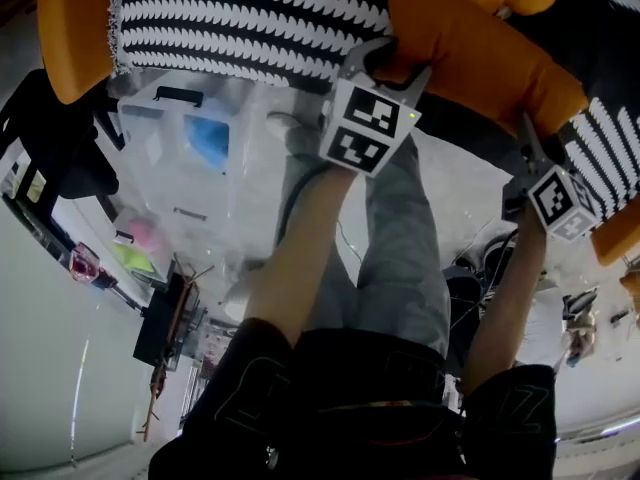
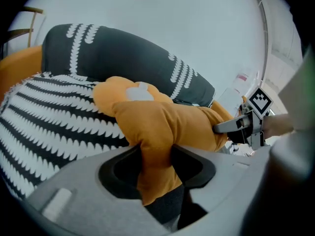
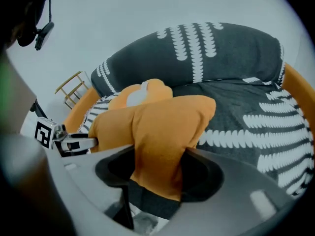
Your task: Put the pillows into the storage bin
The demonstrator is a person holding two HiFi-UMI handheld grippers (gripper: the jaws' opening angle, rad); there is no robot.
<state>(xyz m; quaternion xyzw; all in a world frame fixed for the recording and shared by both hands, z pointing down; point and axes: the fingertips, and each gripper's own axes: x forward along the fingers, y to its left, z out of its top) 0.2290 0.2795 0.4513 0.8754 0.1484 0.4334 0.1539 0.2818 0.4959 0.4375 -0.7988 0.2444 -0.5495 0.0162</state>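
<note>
The left gripper (image 2: 155, 163) is pinching one corner of the plump orange fabric pillow (image 2: 167, 122), its jaws part-closed and pressing into the stuffing; the right gripper (image 3: 157, 168) is clamping the opposite corner likewise; the pillow is lying against the black-and-white patterned cushion (image 1: 250, 18), apart from the clear plastic storage bin (image 1: 150, 148).

Held forward, left tool (image 2: 156, 167) and right tool (image 3: 158, 168) clamp the orange pillow (image 1: 480, 53)
</note>
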